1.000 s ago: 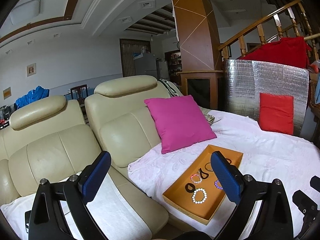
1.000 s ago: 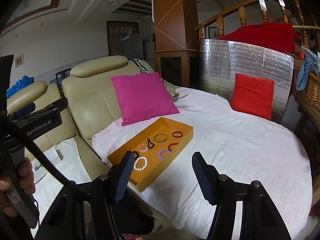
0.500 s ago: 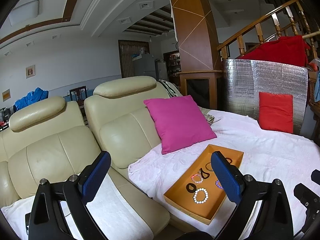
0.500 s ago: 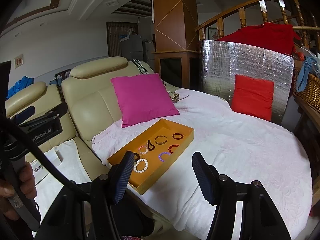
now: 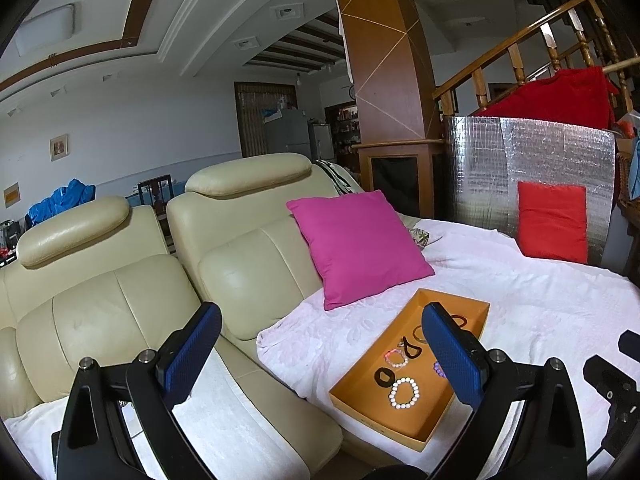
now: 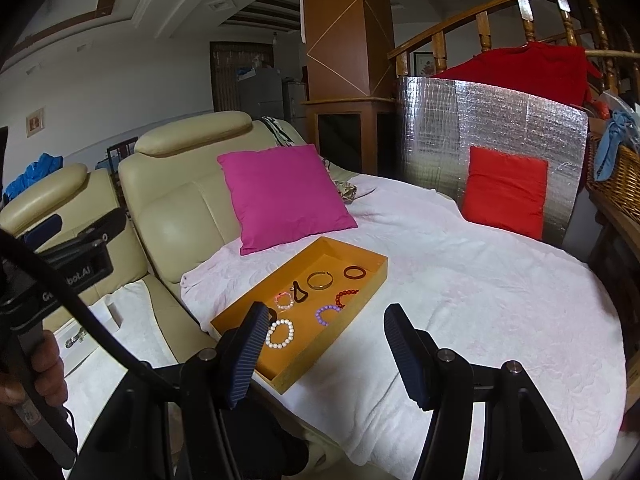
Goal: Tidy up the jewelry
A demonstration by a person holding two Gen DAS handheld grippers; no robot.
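An orange tray (image 6: 374, 280) (image 5: 360, 404) lies on a white-covered round table (image 6: 500, 292). It holds several bracelets and rings: a white bead bracelet (image 6: 280, 334) (image 5: 404, 393), a purple one (image 6: 327, 314), a red bead one (image 6: 345, 296), a gold bangle (image 6: 320, 280), a dark red ring (image 6: 355, 272), a pink bead one (image 6: 285, 300) and black bands (image 6: 300, 292). My left gripper (image 5: 320, 356) is open and empty, held above the sofa left of the tray. My right gripper (image 6: 324, 344) is open and empty, just short of the tray's near end.
A cream leather sofa (image 5: 132, 292) stands left of the table, with a white cloth (image 5: 224, 432) on its seat. A pink cushion (image 6: 284, 196) leans behind the tray. A red cushion (image 6: 506, 192) rests against a silver foil panel (image 6: 492, 128). A wicker basket (image 6: 616, 184) is at the right.
Both views have shifted slightly; the tray sits a little lower and nearer in the right wrist view. Both grippers stay open and empty.
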